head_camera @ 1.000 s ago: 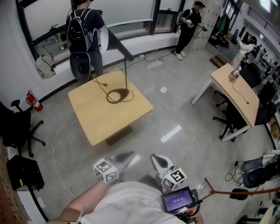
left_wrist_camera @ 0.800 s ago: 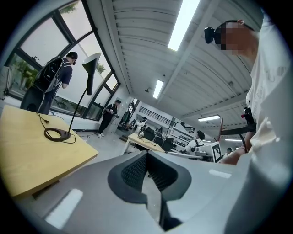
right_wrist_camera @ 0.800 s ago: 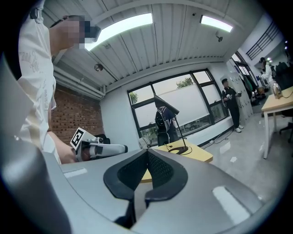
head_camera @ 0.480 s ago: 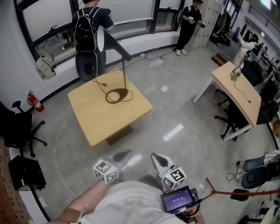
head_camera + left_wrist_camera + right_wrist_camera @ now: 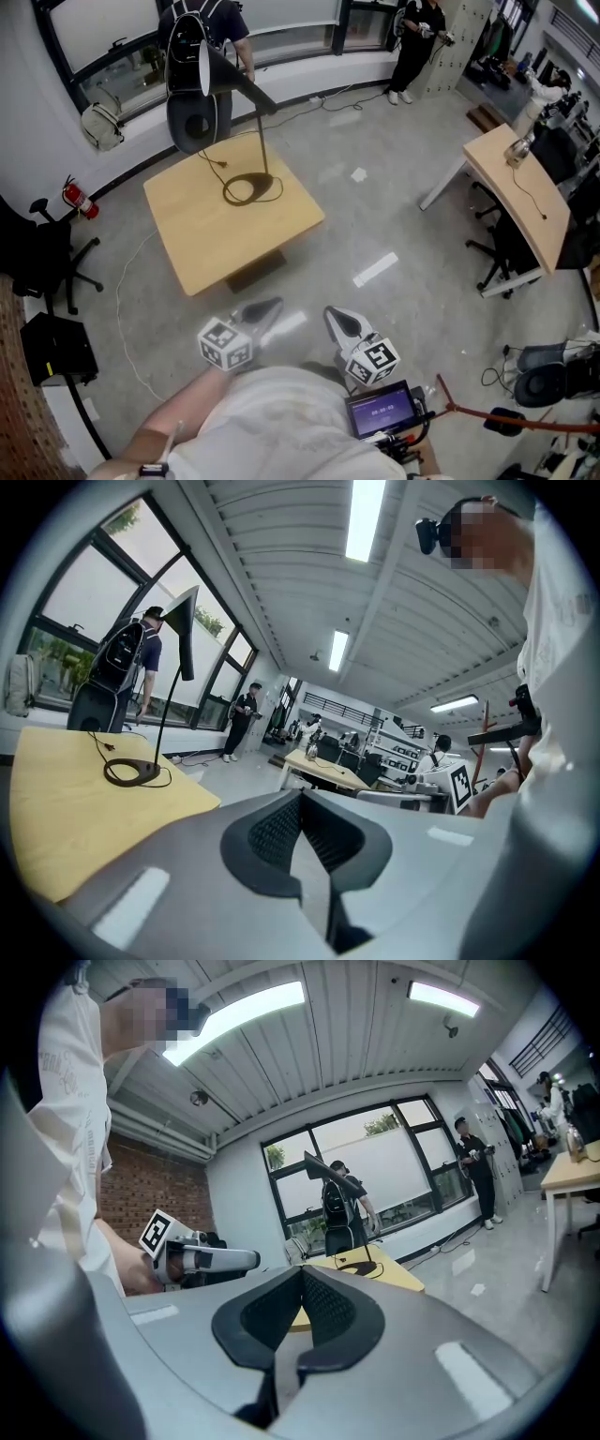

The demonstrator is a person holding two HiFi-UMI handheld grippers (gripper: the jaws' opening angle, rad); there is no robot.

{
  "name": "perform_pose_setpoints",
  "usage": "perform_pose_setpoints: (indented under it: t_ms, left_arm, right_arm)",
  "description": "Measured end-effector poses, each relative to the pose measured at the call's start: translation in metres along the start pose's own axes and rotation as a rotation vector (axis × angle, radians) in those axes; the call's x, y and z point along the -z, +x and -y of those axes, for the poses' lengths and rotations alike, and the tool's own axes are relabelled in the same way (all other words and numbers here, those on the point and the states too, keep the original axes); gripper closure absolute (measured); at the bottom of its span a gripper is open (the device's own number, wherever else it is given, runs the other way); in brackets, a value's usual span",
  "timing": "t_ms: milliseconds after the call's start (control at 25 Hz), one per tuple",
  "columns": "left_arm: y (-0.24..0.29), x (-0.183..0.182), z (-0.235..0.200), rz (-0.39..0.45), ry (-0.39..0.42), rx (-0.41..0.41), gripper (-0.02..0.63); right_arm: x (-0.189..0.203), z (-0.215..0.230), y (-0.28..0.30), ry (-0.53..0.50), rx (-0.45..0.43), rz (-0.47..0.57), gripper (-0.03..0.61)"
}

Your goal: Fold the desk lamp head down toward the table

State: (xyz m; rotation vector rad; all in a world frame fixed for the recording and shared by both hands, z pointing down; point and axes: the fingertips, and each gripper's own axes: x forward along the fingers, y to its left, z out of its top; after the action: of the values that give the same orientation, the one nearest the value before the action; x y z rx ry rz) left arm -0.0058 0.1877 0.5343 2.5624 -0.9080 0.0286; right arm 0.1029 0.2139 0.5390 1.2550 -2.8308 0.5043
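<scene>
A black desk lamp (image 5: 263,141) stands at the far side of a square wooden table (image 5: 216,244), its round base (image 5: 251,188) ringed by its cord. Its cone head (image 5: 204,67) is raised high, tilted on the angled arm. My left gripper (image 5: 267,312) and right gripper (image 5: 336,324) hover over the floor, well short of the table, both shut with nothing between the jaws. In the left gripper view the lamp (image 5: 178,635) is ahead to the left, beyond the left gripper (image 5: 300,797). In the right gripper view the lamp (image 5: 354,1241) stands far ahead beyond the right gripper (image 5: 302,1277).
A person with a backpack (image 5: 195,33) stands right behind the table. Another person (image 5: 418,36) stands by the windows. A black office chair (image 5: 42,262) and a fire extinguisher (image 5: 74,197) are at the left, and a second desk (image 5: 523,192) with chairs at the right.
The table and lamp have drifted up and left in the head view. The person with the backpack has stepped right, behind the lamp head. Both grippers stay shut.
</scene>
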Motion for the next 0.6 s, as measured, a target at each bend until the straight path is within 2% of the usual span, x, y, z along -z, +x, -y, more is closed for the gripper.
perform_pose_setpoints:
  t_ms: [120,240,400,600]
  left_arm:
    - [0.007,-0.017,-0.008,0.019,0.007,-0.038,0.614]
    - [0.016,-0.018,-0.005,0.021,-0.009,-0.064,0.614]
    - [0.027,-0.041,-0.017,0.059,0.012,-0.094,0.614]
    - [0.047,-0.038,-0.010,0.058,0.000,-0.140,0.614]
  right_arm:
    - [-0.015,0.014,0.013,-0.005,-0.034,0.009,0.567]
    - [-0.021,0.026,0.011,-0.007,-0.055,-0.010,0.566]
    - [-0.040,0.040,0.033,-0.050,-0.101,-0.011,0.566]
    - [-0.045,0.064,0.031,-0.050,-0.143,-0.039,0.566]
